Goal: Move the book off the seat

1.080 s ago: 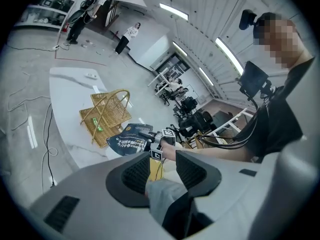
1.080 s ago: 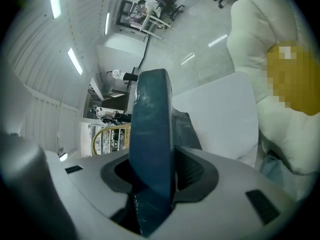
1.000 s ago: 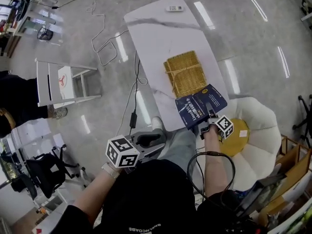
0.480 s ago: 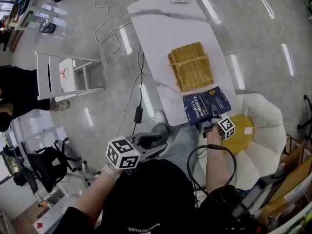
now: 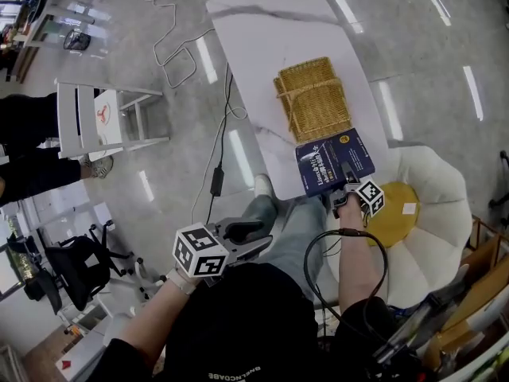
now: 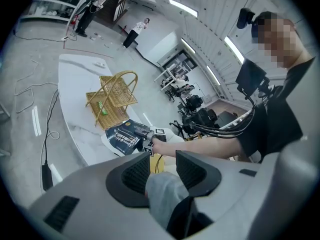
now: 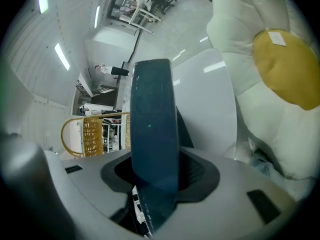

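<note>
The right gripper [image 5: 344, 188] clamps the blue book [image 5: 332, 162] at centre right, seemingly over the table [image 5: 262, 46] edge; lower it flat before releasing. The left gripper [image 6: 159, 169] hangs half-open, empty.

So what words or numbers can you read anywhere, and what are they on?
No text here can be quoted.
On the book: white print on the dark blue cover, too small to read.
On the white chair: a red mark on the seat, no letters readable.
On the black shirt: white letters at the bottom edge, upside down and too blurred to read.
On the yellow cushion: a white tag, nothing readable.
</note>
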Demonstrator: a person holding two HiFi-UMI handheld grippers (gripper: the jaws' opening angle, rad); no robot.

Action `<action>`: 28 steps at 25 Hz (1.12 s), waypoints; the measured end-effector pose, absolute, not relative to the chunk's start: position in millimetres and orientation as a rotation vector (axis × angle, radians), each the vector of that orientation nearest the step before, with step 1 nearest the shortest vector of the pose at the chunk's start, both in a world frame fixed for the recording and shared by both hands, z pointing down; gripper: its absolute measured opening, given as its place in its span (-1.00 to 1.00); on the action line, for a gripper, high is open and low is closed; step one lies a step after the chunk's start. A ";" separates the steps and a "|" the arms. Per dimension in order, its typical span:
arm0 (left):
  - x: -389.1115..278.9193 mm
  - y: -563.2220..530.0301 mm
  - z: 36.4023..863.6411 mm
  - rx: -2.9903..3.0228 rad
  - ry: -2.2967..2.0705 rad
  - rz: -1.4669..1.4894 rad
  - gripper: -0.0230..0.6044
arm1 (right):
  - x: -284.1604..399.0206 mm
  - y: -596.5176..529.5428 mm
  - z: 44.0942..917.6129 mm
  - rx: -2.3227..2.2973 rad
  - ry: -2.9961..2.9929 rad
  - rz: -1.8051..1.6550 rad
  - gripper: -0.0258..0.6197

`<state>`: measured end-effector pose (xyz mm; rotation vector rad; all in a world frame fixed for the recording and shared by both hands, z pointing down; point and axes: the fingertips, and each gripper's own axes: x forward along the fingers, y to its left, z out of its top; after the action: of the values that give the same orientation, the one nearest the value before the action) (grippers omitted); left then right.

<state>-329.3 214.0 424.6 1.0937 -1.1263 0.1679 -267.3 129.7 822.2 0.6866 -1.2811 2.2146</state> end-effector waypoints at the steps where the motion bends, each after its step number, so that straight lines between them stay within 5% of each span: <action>1: -328.5 214.7 425.4 1.091 -1.127 0.169 -0.40 | -269.4 130.0 824.5 0.685 -1.281 2.198 -0.35; 9: -326.3 219.7 429.6 1.065 -1.129 0.164 -0.40 | -260.0 137.6 839.7 0.720 -1.272 2.072 -0.19; 15: -320.0 222.2 433.3 1.066 -1.114 0.159 -0.40 | -240.8 145.2 847.0 0.722 -1.237 1.980 0.12; 28: -314.1 225.0 442.9 1.070 -1.078 0.149 -0.40 | -200.6 150.4 851.6 0.780 -1.145 1.938 0.16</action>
<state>-314.1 225.0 442.9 1.0695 -1.0783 0.1494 -200.6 150.4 851.6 0.7802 -1.1447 1.9384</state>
